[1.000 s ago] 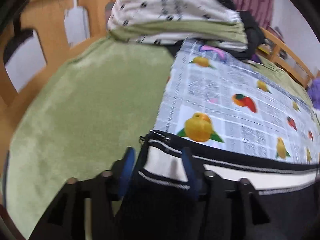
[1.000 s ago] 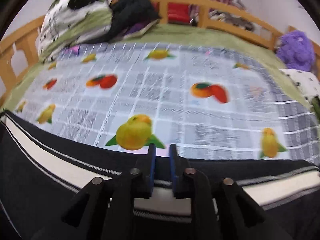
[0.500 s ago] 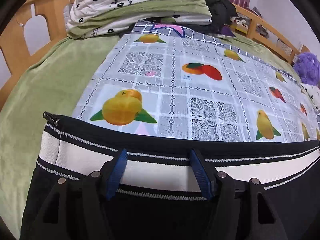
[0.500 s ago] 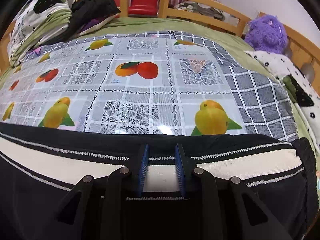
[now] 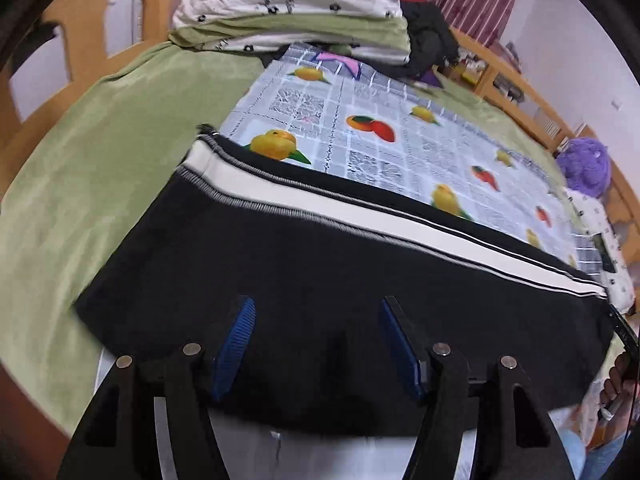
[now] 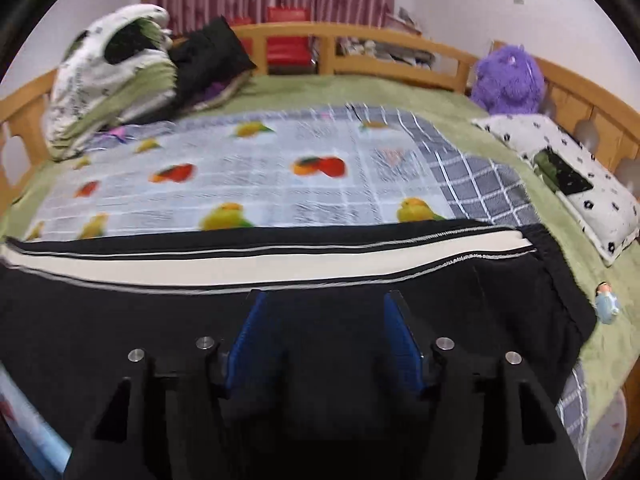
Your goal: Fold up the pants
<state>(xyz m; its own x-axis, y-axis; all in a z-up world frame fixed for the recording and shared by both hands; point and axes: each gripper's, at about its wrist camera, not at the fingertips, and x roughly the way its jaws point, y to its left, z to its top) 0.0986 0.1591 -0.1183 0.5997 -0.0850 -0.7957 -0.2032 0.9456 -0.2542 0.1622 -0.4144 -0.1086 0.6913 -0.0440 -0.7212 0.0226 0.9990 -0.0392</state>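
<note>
My left tongs [image 5: 316, 340] stood with their blue pads [image 5: 234, 344] apart and nothing pinched between them, the dark pants [image 5: 320, 280] lying beneath. My right tongs [image 6: 324, 336] were opening, their pads [image 6: 402, 344] likewise spread over the black cloth without pressing on it. Whether the pad tips brushed the fabric I could not tell in either view.

The pants lay flat across the near edge of the bed, their white side stripe [image 6: 240, 264] running from nine to three o'clock just beyond my right pads. The near hem was hidden behind my tongs, and in the right view the left end ran out of frame.

At five o'clock in the left view a hand [image 5: 616, 384] showed only in part, cut off by the rim.

Past the stripe lay the fruit-printed cloth [image 6: 260, 176], blurred in the right view. Farther off, at eleven o'clock, sat a heap of folded bedding [image 6: 108, 88]; at one o'clock a purple plush toy [image 6: 508, 80] against the wooden bed rail [image 6: 400, 44]. A small pale figure [image 6: 606, 304] at three o'clock was too small to make out.
</note>
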